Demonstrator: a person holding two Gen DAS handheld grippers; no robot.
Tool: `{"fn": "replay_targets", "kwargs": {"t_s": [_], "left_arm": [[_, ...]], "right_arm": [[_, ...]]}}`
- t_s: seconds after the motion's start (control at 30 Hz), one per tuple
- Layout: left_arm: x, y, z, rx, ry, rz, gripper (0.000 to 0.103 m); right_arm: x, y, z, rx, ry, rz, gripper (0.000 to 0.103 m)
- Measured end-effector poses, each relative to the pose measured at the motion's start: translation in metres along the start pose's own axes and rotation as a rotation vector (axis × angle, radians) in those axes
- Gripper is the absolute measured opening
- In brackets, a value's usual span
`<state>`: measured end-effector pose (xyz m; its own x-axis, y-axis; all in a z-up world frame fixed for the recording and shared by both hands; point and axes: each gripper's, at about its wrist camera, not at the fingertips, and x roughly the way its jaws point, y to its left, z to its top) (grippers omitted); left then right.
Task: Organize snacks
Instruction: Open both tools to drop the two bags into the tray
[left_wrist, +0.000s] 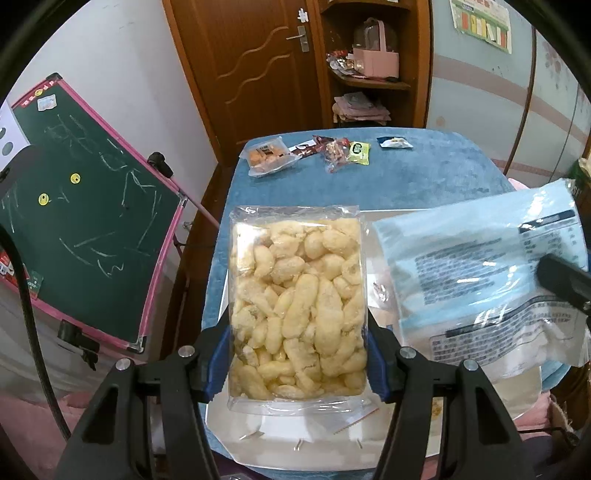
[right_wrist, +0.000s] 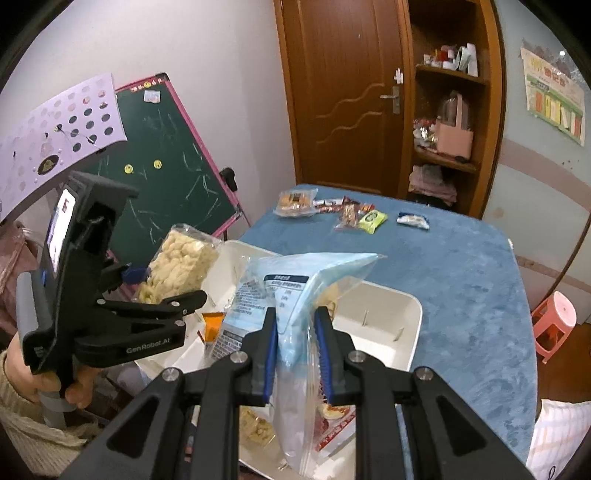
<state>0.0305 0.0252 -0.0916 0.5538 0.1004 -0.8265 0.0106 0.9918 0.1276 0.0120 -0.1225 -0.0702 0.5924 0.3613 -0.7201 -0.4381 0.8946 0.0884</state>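
My left gripper (left_wrist: 298, 328) is shut on a clear pack of pale yellow puffed snacks (left_wrist: 295, 306) and holds it above the white bin (left_wrist: 280, 439); the pack also shows in the right wrist view (right_wrist: 177, 266). My right gripper (right_wrist: 295, 321) is shut on a light blue snack bag (right_wrist: 291, 295) and holds it over the white bin (right_wrist: 384, 299). That bag shows at the right of the left wrist view (left_wrist: 480, 273). Snack packets lie in the bin under the bag.
Several small snack packets (left_wrist: 310, 151) lie at the far end of the blue table (left_wrist: 424, 173). A chalkboard (left_wrist: 81, 236) stands to the left. A wooden door, shelves and a pink stool (right_wrist: 554, 325) are beyond the table.
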Motion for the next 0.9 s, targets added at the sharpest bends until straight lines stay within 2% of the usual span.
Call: {"fn": "replay_targets", "kwargs": {"t_s": [0.1,0.13,0.17,0.23,0.43,0.9], "left_arm": [[0.004,-0.002,0.000,0.010,0.008,0.006,0.059],[0.006,-0.004,0.000,0.013,0.017,0.006,0.061],[0.007,-0.005,-0.001,0.013,0.024,0.006,0.069],[0.009,-0.006,-0.001,0.013,0.034,0.010,0.086],[0.004,-0.018,-0.001,0.055,-0.002,0.029,0.087],[0.006,-0.024,0.002,0.073,0.007,0.037,0.087]], "right_arm": [[0.012,-0.001,-0.002,0.015,0.053,0.005,0.027],[0.015,-0.001,-0.004,0.010,0.067,-0.009,0.037],[0.017,0.000,-0.005,0.002,0.075,-0.037,0.050],[0.018,0.002,-0.006,-0.018,0.065,-0.092,0.060],[0.017,0.000,-0.008,-0.019,0.063,-0.101,0.060],[0.031,-0.019,-0.009,0.069,0.118,-0.072,0.060]]}}
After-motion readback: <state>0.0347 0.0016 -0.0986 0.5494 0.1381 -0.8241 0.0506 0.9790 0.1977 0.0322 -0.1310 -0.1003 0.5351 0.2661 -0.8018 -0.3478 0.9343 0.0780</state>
